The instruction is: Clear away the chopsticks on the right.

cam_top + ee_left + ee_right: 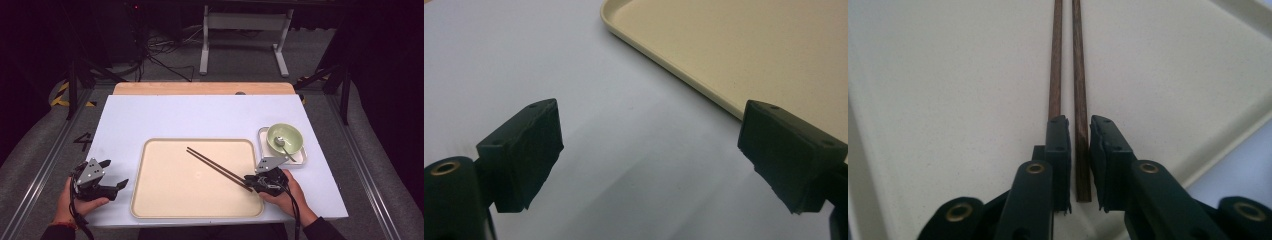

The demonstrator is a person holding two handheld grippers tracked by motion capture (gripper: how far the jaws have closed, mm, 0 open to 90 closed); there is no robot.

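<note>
Two dark wooden chopsticks (217, 167) lie side by side, slanting across a beige tray (140, 175). My right gripper (250, 184) sits at their near end, at the tray's front right corner. In the right gripper view one chopstick (1082, 100) runs between the narrowly parted jaws of this gripper (1079, 125), with a thin gap at the left pad. The other chopstick (1056, 60) passes behind the left jaw. My left gripper (114, 174) rests on the white table left of the tray, wide open and with nothing in it (649, 150).
A green bowl (285, 137) with a spoon (283, 143) in it stands on a small white tray (300, 159) at the right, just beyond my right hand. The beige tray's corner (684, 75) lies close ahead of the left jaws. The table's front edge is near both hands.
</note>
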